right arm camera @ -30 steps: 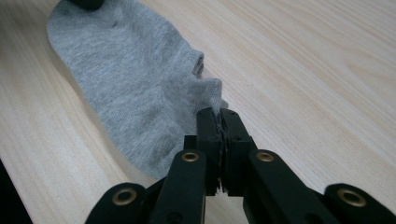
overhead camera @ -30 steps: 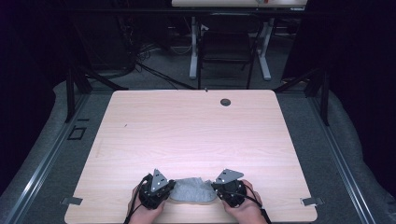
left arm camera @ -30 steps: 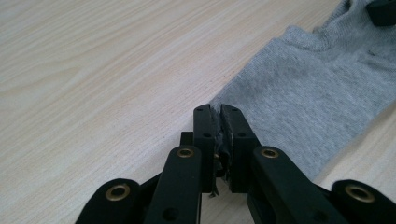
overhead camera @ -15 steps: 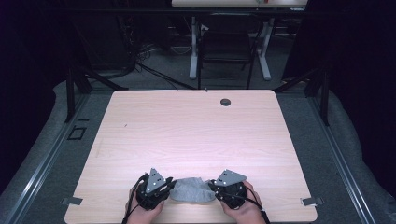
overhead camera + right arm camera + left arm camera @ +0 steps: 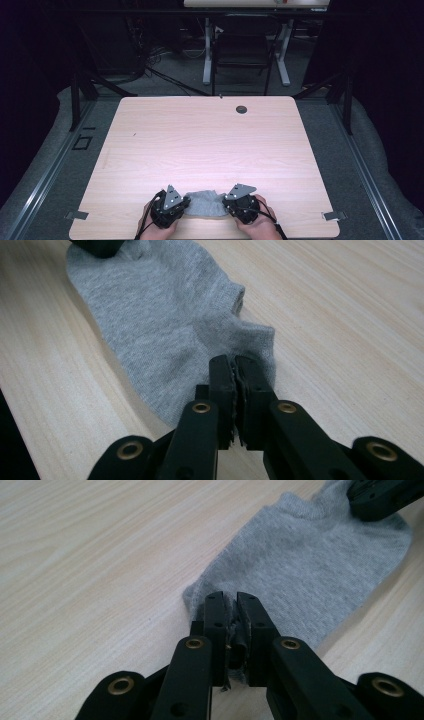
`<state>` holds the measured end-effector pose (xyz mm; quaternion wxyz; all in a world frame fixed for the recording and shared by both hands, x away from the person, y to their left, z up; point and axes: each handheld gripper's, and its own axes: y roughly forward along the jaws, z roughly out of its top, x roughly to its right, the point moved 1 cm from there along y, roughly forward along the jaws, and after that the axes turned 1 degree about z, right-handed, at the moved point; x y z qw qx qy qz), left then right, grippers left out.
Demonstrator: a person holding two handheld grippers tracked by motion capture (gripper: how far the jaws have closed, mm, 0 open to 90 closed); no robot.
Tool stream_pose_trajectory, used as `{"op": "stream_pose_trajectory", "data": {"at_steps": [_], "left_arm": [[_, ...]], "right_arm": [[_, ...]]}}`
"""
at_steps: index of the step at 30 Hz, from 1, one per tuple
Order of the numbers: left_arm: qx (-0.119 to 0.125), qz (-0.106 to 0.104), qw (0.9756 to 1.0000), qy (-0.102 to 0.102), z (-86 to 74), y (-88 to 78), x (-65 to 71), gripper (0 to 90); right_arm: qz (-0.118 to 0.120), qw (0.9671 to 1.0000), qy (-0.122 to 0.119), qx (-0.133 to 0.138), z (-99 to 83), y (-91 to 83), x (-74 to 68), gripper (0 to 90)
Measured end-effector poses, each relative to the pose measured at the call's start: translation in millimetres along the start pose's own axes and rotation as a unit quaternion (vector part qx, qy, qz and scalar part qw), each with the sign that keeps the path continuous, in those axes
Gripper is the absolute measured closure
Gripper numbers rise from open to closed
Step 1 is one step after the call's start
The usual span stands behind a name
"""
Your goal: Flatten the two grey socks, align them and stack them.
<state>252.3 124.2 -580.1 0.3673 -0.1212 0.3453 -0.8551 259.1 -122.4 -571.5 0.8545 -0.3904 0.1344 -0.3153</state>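
Two claws on one grey sock [image 5: 204,204], near edge of a pale wooden desk [image 5: 210,140], seen from the high view. Left claw [image 5: 183,205] at the sock's left end, right claw [image 5: 226,204] at its right end, a hand behind each at the bottom of the frame. Sock flat on the desk between them, rest of the desktop bare save for a small dark grommet [image 5: 241,109] near the far edge. Beyond the desk, a dark chair [image 5: 242,55] and white legs of another table.

From the left gripper view: left claw [image 5: 229,622], jaws just closing, now narrow and pinched on a bunched fold of the sock [image 5: 310,570] at its near end. Fabric visible between the pads. Right claw's black tip [image 5: 385,497] on the far end, top right.

From the right gripper view: right claw [image 5: 234,385], jaws likewise just closing, nearly together on the sock's [image 5: 165,325] near edge, grey knit caught in the slit. Left claw's dark tip [image 5: 100,246] at the top left, on the far end. Sock lying flat, slightly rumpled near the cuff opening.
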Motion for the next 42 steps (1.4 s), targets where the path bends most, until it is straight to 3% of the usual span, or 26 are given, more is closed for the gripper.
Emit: {"op": "stream_pose_trajectory", "data": {"at_steps": [14,30,33,35,42], "left_arm": [[0.004,0.002,0.9999,-0.012,1.3,6.7,-9.0,84.9],[0.018,0.005,0.9994,-0.027,5.9,15.5,-21.0,84.1],[0.025,-0.002,0.9993,-0.028,7.8,12.5,-21.6,81.3],[0.034,-0.002,0.9989,-0.031,9.8,7.8,-21.1,79.6],[0.065,0.011,0.9967,-0.047,13.7,-14.1,-29.4,69.0]], "right_arm": [[0.005,0.9999,0.004,-0.009,1.8,6.9,4.1,88.7],[-0.004,0.9998,0.019,0.009,7.9,16.7,15.5,89.1],[-0.004,0.9996,0.022,0.014,8.9,15.3,15.4,85.5],[0.0,0.9992,0.023,0.033,10.2,11.0,13.9,81.6],[-0.026,0.9963,0.019,0.079,12.7,-12.0,14.8,70.2]]}}
